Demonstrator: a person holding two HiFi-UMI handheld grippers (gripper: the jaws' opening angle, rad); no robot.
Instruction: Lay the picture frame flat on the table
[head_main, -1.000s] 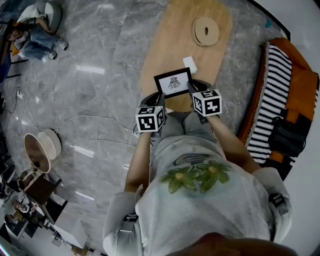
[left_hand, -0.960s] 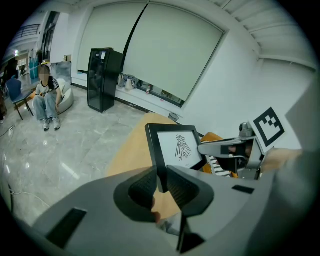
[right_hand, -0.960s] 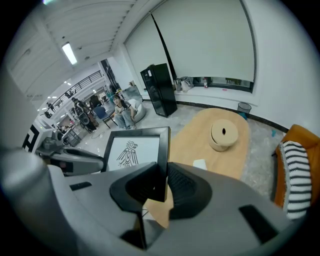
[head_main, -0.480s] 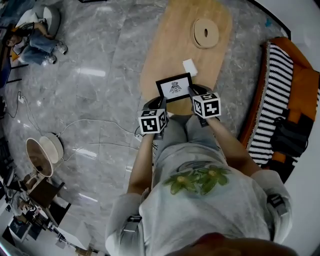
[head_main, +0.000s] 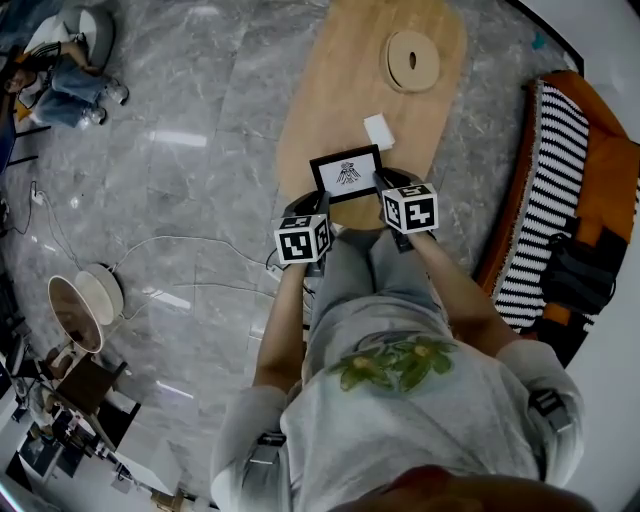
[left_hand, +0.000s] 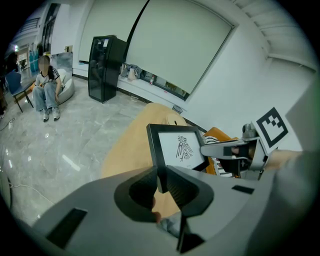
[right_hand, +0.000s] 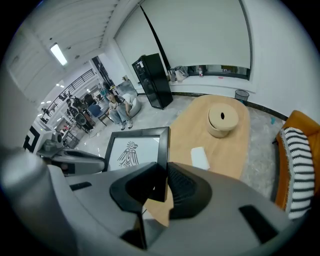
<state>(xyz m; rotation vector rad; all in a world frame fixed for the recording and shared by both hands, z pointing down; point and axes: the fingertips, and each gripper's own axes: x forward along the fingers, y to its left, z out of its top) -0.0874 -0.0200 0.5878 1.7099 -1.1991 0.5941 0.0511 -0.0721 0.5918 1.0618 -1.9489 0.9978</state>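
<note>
Black-rimmed rectangular picture frame (head_main: 347, 173) with a white bird print, held over the near end of the oval light-wood table (head_main: 330, 90), face tilted up toward the person; whether it touches the tabletop cannot be told. Its left rim is pinched between the jaws of the left gripper (left_hand: 161, 179), its right rim between those of the right gripper (right_hand: 163, 181). Near the table's far end stands a round, lidded light-wood box (head_main: 412, 61), a hole in its lid and its contents hidden, with a small white rectangular block (head_main: 379, 131) between box and frame.

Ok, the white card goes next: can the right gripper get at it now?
Probably not yet: the right gripper is shut on the picture frame. The white card lies uncovered on the table beyond it.
</note>
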